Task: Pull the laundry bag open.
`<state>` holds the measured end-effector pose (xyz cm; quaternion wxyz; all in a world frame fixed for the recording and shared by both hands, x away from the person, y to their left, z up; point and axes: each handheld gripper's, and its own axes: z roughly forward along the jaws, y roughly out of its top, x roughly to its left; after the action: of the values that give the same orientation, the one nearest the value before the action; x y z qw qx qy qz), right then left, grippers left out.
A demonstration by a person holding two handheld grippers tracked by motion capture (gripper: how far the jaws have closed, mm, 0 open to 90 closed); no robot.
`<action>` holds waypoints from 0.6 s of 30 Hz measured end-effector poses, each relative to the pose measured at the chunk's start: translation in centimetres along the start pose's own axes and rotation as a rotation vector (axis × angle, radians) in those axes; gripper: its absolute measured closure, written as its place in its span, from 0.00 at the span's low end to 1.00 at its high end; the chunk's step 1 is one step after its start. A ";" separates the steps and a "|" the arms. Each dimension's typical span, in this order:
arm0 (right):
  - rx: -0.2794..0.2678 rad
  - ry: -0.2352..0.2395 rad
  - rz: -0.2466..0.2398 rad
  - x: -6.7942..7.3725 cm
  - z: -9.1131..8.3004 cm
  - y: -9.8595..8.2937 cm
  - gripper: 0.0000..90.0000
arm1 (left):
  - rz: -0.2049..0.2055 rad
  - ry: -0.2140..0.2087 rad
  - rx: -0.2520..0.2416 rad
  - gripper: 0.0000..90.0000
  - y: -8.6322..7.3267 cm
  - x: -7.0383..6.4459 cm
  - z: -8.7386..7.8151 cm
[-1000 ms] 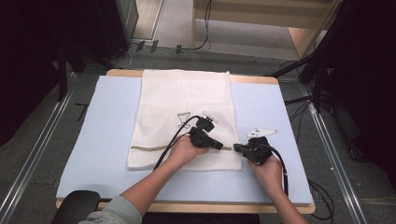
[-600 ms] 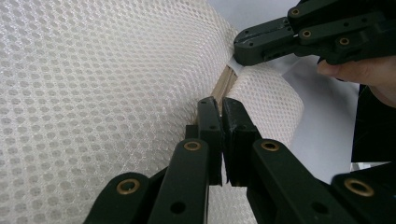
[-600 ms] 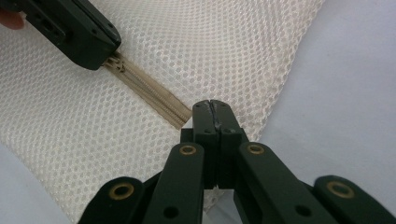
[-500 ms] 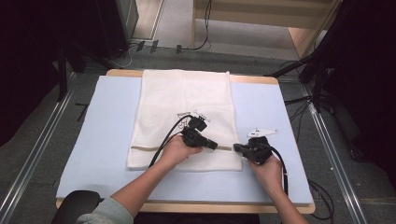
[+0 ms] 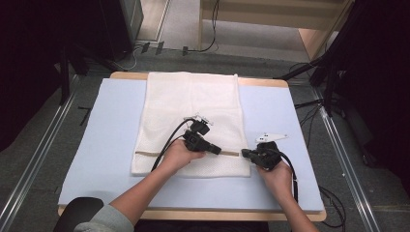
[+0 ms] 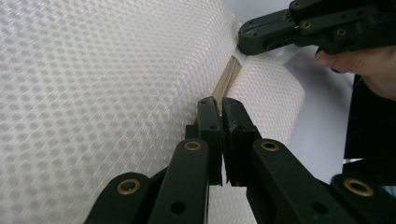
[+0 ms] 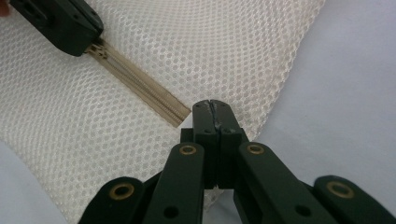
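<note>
A white mesh bag (image 5: 188, 101) lies flat on the pale blue mat (image 5: 111, 125), with a tan zipper (image 7: 140, 88) running across its near end. My left gripper (image 5: 218, 151) lies over the bag, shut on the zipper pull (image 7: 97, 49); its jaws meet right at the zipper line (image 6: 226, 79). My right gripper (image 5: 244, 153) is at the bag's right edge. It is shut on the mesh (image 7: 261, 70) just beyond the zipper's end. In the left gripper view the right gripper (image 6: 266, 35) shows at the top right.
The mat covers a wooden table (image 5: 203, 214). Cables (image 5: 314, 104) trail off the right side, and metal rails (image 5: 38, 159) run along the floor on both sides. A black rounded seat (image 5: 80, 212) sits at the near left corner.
My left gripper has slid a little to the left along the zipper, away from the right gripper. The right hand has stayed in place.
</note>
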<state>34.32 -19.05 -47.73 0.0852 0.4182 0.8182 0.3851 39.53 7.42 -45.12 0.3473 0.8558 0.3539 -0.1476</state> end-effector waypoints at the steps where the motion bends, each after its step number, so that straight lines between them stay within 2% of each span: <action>1: 0.001 -0.001 0.000 0.0 0.0 0.0 1.00 | 0.003 0.002 0.001 0.99 -0.1 0.0 -0.2; 4: 0.002 -0.003 -0.001 0.0 0.0 0.0 1.00 | 0.011 0.011 0.003 0.99 -0.3 0.1 -0.7; 8: 0.003 -0.008 -0.004 0.0 -0.1 0.0 1.00 | 0.002 0.010 -0.002 0.99 -0.7 0.3 -1.4; 12: 0.003 -0.006 -0.001 0.0 -0.1 0.0 1.00 | -0.009 0.007 -0.015 0.99 -1.5 0.8 -2.8; 18: 0.000 -0.008 -0.003 0.1 0.0 0.0 1.00 | 0.002 0.013 -0.015 0.99 -1.8 0.8 -3.5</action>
<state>34.28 -18.99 -47.69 0.0890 0.4188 0.8185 0.3832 38.77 11.19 -43.90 0.3514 0.8545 0.3564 -0.1390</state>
